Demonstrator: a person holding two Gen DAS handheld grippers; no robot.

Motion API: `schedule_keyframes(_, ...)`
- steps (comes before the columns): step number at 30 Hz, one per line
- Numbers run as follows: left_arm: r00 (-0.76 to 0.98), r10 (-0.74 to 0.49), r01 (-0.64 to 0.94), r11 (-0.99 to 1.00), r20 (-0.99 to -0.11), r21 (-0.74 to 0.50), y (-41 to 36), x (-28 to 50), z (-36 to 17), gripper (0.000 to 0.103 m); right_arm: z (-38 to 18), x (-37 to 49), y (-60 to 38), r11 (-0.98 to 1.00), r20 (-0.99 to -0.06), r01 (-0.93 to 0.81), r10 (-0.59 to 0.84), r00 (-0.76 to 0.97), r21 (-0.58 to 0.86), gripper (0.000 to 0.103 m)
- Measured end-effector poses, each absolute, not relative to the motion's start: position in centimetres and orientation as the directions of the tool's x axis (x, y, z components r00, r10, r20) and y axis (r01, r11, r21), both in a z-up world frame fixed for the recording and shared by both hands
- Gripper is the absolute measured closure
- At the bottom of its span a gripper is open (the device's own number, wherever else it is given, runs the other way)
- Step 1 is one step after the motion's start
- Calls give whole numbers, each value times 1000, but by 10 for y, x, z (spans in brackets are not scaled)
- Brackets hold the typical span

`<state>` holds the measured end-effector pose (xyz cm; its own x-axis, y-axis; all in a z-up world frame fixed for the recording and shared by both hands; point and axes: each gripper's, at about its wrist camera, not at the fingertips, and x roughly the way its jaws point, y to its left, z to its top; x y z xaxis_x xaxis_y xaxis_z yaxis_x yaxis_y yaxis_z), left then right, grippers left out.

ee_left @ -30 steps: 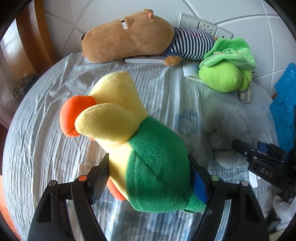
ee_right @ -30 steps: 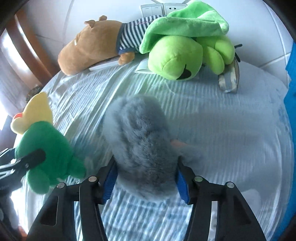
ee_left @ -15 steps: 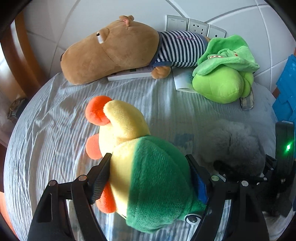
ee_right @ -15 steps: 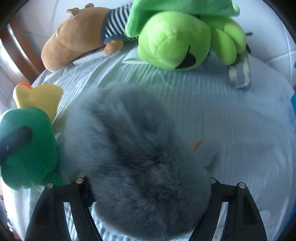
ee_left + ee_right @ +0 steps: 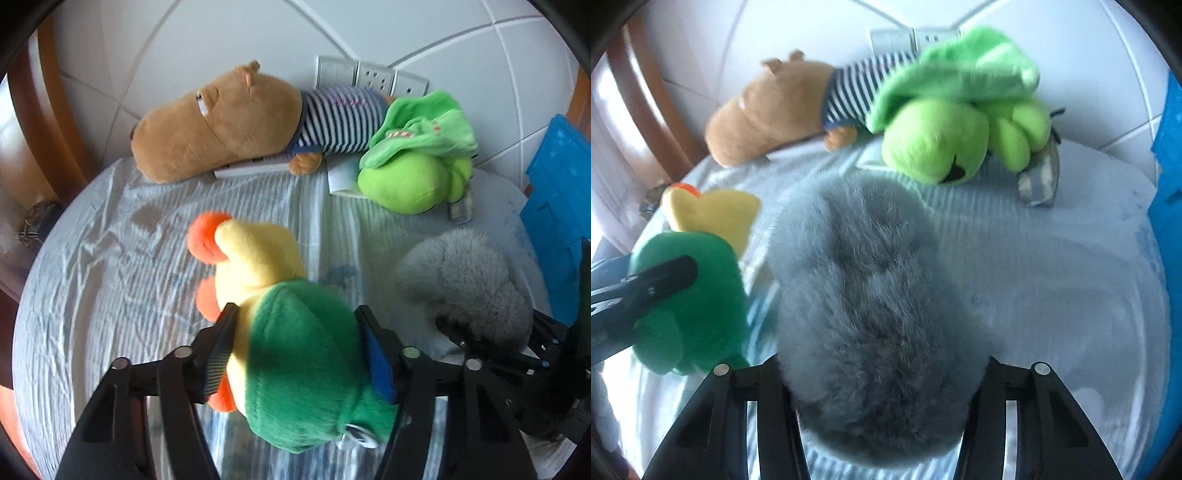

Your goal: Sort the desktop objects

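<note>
left wrist view: my left gripper [image 5: 299,347] was clamped on the duck plush [image 5: 291,332], long axis pointing away from me, beak toward the wall.
right wrist view: my right gripper [image 5: 882,384] was squeezing the grey fluffy toy [image 5: 871,295], also lying lengthwise ahead.
where they sat: side by side over the sheet [image 5: 110,273], duck on the left.
what matters next: back row lay straight ahead; capybara [image 5: 221,122] nearer my left, green frog [image 5: 945,136] nearer my right.

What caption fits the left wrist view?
Left gripper clamps a green-and-yellow plush above the cloth; right gripper holds a gray plush.
</note>
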<state>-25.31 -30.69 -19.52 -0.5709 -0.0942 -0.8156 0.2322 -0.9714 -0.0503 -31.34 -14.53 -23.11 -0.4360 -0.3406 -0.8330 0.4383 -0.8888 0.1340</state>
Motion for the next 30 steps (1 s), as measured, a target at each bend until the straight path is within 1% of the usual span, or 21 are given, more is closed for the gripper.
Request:
schedule_keyframes(1,-576,-92,227,-973,-812,-51,-305,-248,-190,57,-223,-307,-144,-886,-827,443,-348,-442,136,55)
schedule_keyframes(5,-579,-66,231,-969,-813,-86,-305,-220,-179,57,-201,-281,-137,-882,-815,452,-359,-456,136,55)
schedule_keyframes(6,-570,-61,246,-964,-819,-99,-307,-213,-181,55,-198,-274,-135,-882,-815,451,-359,-455,137,55)
schedule_keyframes(7,-555,-62,263,-959,-829,-105,-309,-207,-184,51,-197,-269,-130,-884,-818,446,-357,-451,141,55)
schedule_keyframes(8,-539,-63,282,-953,-840,-110,-311,-202,-188,37,-198,-265,-127,-887,-821,441,-353,-448,141,55)
schedule_keyframes(9,-527,-60,296,-948,-848,-117,-313,-197,-192,28,-199,-260,-124,-889,-825,436,-348,-445,140,55)
schedule_keyframes(10,-521,-57,303,-945,-852,-121,-313,-194,-195,25,-201,-257,-121,-891,-829,431,-343,-441,140,55)
schedule_keyframes(11,-517,-57,306,-944,-854,-122,-312,-192,-196,23,-203,-253,-117,-893,-833,426,-342,-436,143,55)
schedule_keyframes(17,-513,-28,285,-948,-858,-139,-296,-191,-201,23,-211,-243,-95,-906,-841,396,-329,-429,152,55)
schedule_keyframes(21,-518,-4,267,-951,-855,-157,-284,-205,-200,23,-210,-246,-75,-918,-837,364,-321,-444,159,55)
schedule_keyframes(22,-520,-4,260,-953,-854,-154,-281,-212,-198,21,-209,-248,-70,-921,-835,353,-319,-449,162,55)
schedule_keyframes(24,-527,-12,252,-957,-850,-143,-276,-230,-194,2,-207,-252,-60,-926,-829,335,-319,-460,171,55)
schedule_keyframes(27,-518,-22,245,-962,-855,-124,-270,-263,-194,2,-203,-261,-46,-931,-817,314,-326,-476,188,55)
schedule_keyframes(30,-470,-3,248,-960,-883,-128,-272,-298,-208,2,-201,-271,-40,-931,-808,302,-336,-484,206,55)
